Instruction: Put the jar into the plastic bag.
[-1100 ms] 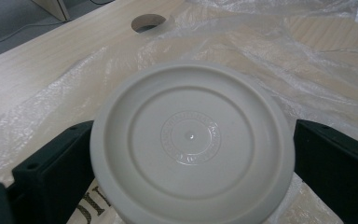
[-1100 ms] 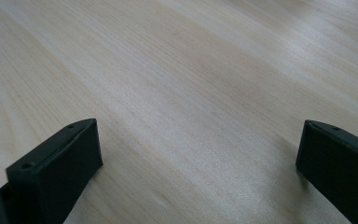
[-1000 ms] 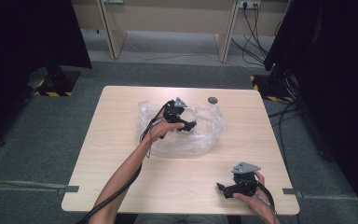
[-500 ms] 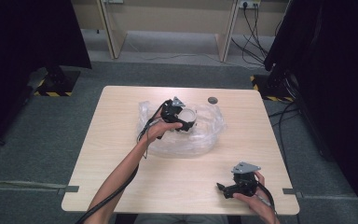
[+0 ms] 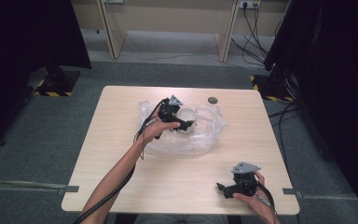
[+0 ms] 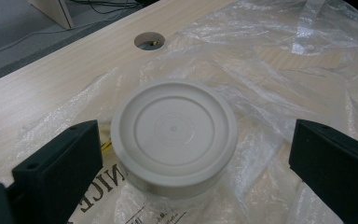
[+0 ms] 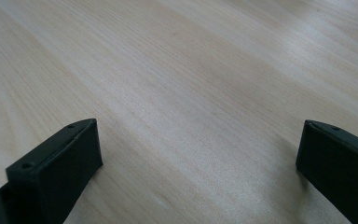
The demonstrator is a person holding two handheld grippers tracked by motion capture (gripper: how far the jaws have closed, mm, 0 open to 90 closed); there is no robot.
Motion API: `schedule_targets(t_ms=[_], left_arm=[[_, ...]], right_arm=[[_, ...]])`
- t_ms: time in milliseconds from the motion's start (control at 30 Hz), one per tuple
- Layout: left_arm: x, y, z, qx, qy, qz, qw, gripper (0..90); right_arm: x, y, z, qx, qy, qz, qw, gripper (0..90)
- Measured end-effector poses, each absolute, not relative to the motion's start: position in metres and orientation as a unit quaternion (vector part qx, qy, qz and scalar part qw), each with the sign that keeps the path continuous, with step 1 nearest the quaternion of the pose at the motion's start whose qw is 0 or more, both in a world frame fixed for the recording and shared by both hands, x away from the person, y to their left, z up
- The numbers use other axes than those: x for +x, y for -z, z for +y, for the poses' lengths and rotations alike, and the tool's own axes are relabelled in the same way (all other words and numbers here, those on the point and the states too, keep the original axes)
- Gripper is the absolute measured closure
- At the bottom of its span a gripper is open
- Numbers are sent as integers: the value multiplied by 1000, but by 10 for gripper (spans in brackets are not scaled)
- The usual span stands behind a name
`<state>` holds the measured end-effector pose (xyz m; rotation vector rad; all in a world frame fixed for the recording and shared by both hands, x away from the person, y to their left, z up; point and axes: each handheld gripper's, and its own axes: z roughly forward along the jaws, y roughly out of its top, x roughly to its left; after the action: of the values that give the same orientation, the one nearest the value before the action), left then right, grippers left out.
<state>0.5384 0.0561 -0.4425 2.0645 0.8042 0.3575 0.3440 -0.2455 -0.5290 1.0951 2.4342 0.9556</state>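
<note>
A round jar with a flat white lid (image 6: 174, 133) stands on crumpled clear plastic wrap (image 6: 279, 70) in the middle of the table; from above the jar (image 5: 185, 114) shows as a pale ring. My left gripper (image 6: 193, 168) is open, its jaws standing on either side of the lid with a gap on each side, nothing gripped. In the high view the left gripper (image 5: 182, 122) hovers right at the jar. My right gripper (image 5: 223, 189) rests low near the table's front right edge, open over bare wood (image 7: 191, 93).
The light wooden table (image 5: 121, 140) has a round cable hole (image 5: 212, 100) behind the plastic, also seen as the hole (image 6: 149, 40) in the left gripper view. Dark curtains and cables flank the table on the grey carpet.
The left gripper has edged slightly right and down toward the jar. The right gripper has stayed where it was.
</note>
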Motion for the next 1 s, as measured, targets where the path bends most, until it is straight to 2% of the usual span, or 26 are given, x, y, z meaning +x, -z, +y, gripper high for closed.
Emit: schedule_targets(t_ms=[1000], left_arm=[[498, 437, 72, 832, -124, 308, 444, 23]], right_arm=[[344, 529, -245, 382, -333, 848, 152, 2]])
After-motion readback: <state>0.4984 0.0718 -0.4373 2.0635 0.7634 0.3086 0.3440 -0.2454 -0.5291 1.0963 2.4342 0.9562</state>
